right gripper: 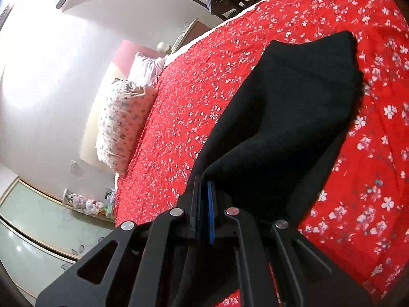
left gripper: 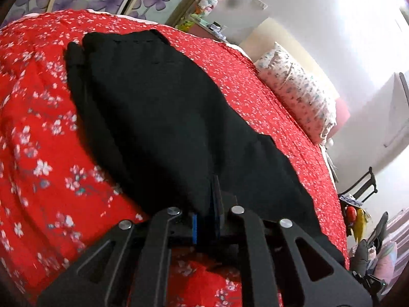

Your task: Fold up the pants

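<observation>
The left tool (left gripper: 213, 192) is nearly closed, pinching an edge of the black pants (left gripper: 158, 107). The right tool (right gripper: 203, 186) is clamped tight on another edge, lifting the cloth there. The pants lie spread across the red flowered bedspread (right gripper: 204, 107), near a patterned pillow (right gripper: 122, 125).

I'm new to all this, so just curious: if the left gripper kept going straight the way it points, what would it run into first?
The black pants. The left gripper already sits shut on their near edge, and the dark cloth fills the line ahead, lying on the red flowered bedspread.
</observation>
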